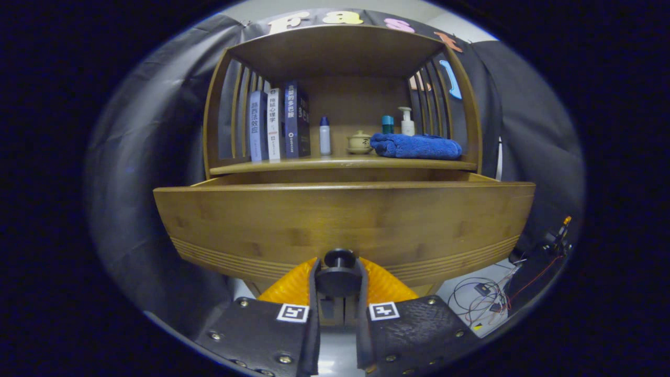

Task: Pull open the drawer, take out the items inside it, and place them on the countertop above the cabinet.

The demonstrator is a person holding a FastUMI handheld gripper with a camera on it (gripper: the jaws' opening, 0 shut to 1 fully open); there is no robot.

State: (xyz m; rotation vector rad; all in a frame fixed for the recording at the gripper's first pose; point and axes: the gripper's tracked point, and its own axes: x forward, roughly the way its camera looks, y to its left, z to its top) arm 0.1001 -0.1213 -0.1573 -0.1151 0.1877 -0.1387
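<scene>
A wooden cabinet has its drawer (340, 220) pulled out toward me; its wide front panel is close ahead. The round dark knob (339, 260) at the panel's lower middle sits between my fingertips, and my gripper (339, 275) is shut on it. What lies inside the drawer is hidden behind the front panel. Above the drawer runs the countertop shelf (340, 163), holding three upright books (277, 125), a small white bottle (325, 136), a little lidded pot (359, 142), a teal container (387, 124), a pump bottle (406, 121) and a folded blue towel (416, 146).
Slatted wooden sides and a top board enclose the shelf. Black cloth hangs behind and to both sides of the cabinet. Loose wires and a small device (487, 296) lie on the floor beyond my right finger.
</scene>
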